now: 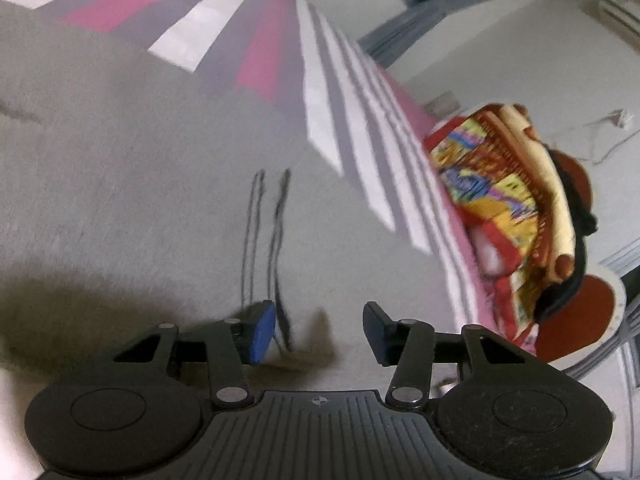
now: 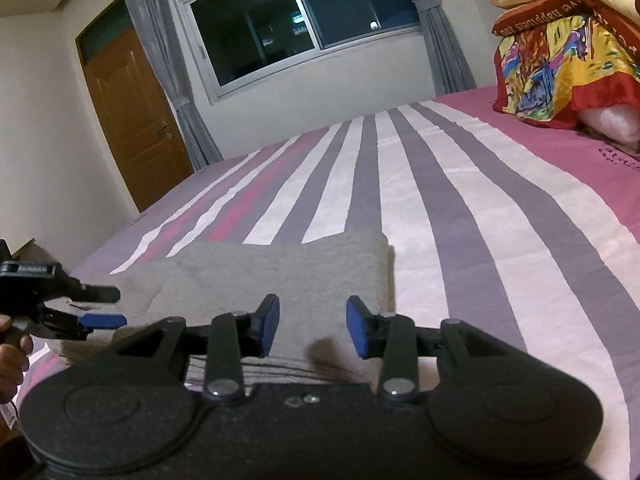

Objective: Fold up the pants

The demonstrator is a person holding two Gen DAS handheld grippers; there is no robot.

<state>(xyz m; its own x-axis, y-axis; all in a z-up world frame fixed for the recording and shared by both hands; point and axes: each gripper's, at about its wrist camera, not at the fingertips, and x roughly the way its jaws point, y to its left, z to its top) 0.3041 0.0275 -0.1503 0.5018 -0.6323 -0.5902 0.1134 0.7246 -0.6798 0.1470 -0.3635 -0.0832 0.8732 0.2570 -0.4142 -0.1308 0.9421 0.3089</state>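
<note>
From your left wrist, your left claw (image 1: 319,334) stood partly open over the grey pants (image 1: 140,184), nothing between its two pads, and two dark lines ran across the cloth just ahead. Beyond the pants lay the striped bed (image 1: 320,112).

From your right wrist, your right claw (image 2: 313,327) stood partly open and empty above the one folded pair. Beyond the pants you had one window (image 2: 280,28) and one door (image 2: 132,120).

Parted tongs (image 1: 319,332) hover over grey pants (image 1: 140,184) on striped bedsheet (image 1: 320,92).
</note>
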